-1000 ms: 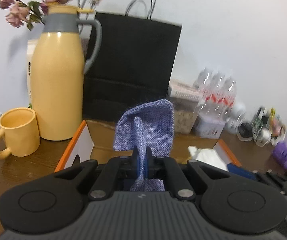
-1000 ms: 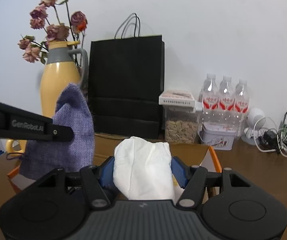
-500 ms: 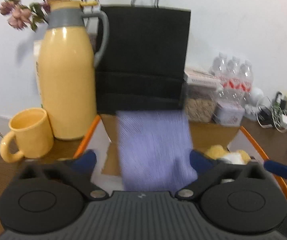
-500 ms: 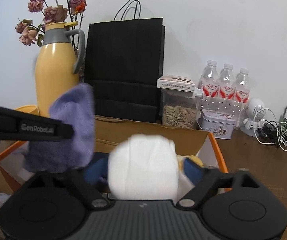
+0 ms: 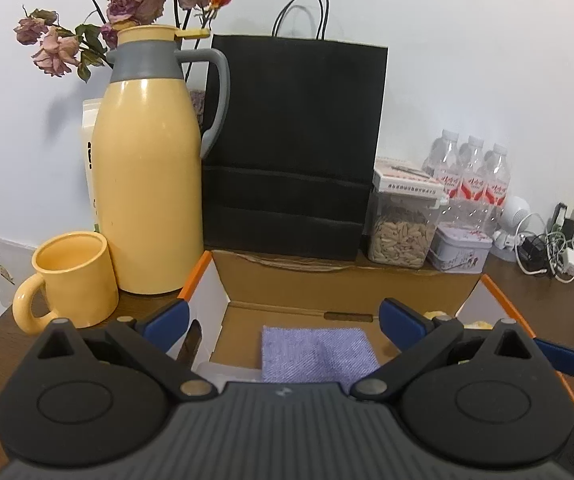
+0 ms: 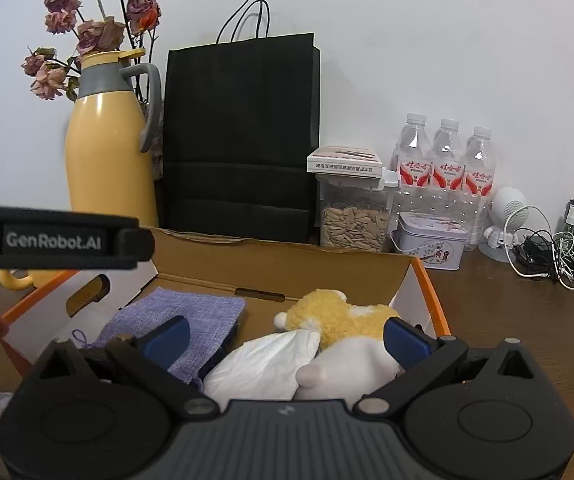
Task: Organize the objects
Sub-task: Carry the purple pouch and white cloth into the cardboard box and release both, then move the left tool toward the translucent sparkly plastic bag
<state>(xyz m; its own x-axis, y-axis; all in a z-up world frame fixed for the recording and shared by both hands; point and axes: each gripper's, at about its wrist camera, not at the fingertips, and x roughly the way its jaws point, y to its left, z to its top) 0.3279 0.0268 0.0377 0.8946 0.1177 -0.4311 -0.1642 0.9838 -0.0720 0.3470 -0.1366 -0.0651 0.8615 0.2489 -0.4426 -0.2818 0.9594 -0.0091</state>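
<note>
An open cardboard box [image 5: 343, 286] with orange edges sits on the wooden table; it also shows in the right wrist view [image 6: 279, 264]. A purple fabric pouch [image 5: 319, 354] lies flat on its floor, also seen in the right wrist view [image 6: 179, 322]. Beside it lie a white cloth bundle [image 6: 263, 364] and a yellow plush toy [image 6: 339, 316]. My left gripper [image 5: 283, 318] is open and empty above the pouch. My right gripper [image 6: 287, 338] is open and empty above the white bundle.
A yellow thermos [image 5: 147, 172] and yellow mug [image 5: 71, 280] stand left of the box. A black paper bag [image 5: 295, 144] stands behind it. A seed jar [image 5: 403, 224], a tin [image 5: 459, 248], water bottles [image 5: 471, 176] and cables [image 5: 547, 248] are at the right.
Both grippers opened. The purple pouch dropped from the left gripper onto the box floor, and the white bundle dropped from the right gripper next to the plush toy.
</note>
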